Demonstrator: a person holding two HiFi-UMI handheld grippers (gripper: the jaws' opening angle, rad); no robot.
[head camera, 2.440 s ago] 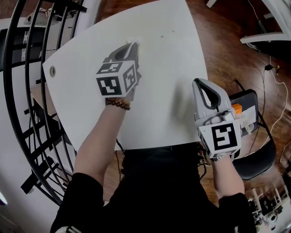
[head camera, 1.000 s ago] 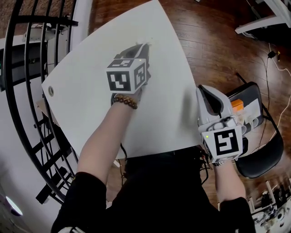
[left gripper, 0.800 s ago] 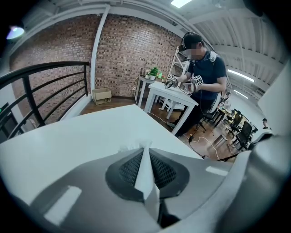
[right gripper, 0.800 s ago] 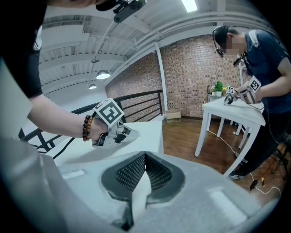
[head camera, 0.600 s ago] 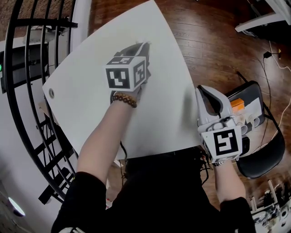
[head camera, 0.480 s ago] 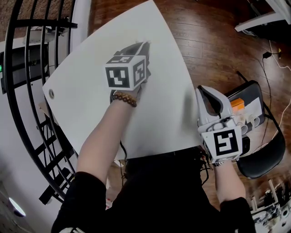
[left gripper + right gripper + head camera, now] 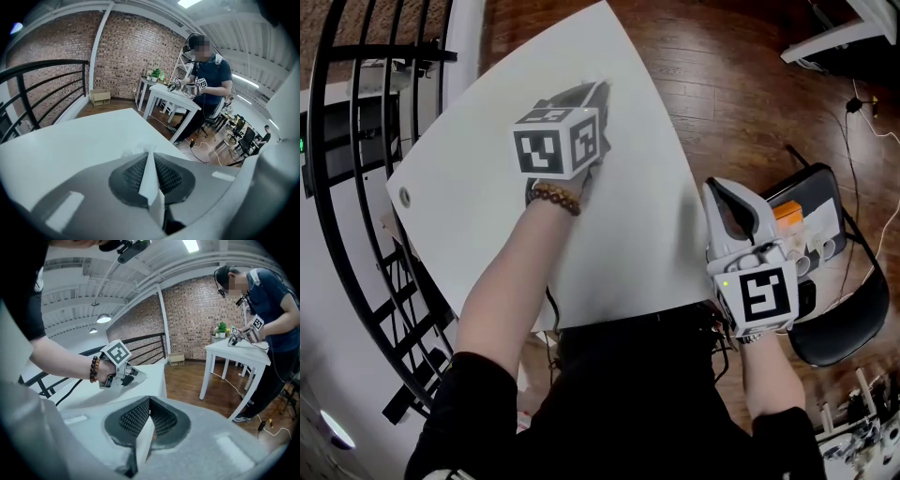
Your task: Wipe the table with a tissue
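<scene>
The left gripper (image 7: 594, 93) rests near the far right edge of the desk (image 7: 478, 178), fingers clamped on the tissue (image 7: 151, 180); bare desk surface extends to its left. The right gripper (image 7: 718, 190) hangs just beside the desk's right edge, fingers pressed together with nothing between them.

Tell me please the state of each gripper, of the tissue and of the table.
left gripper: shut on the tissue.
right gripper: shut, nothing seen between its jaws, held by the table's near right corner.
tissue: pinched between the left jaws, a crumpled bit sticking out past the tips.
table: white top, left gripper near its far right edge.
</scene>
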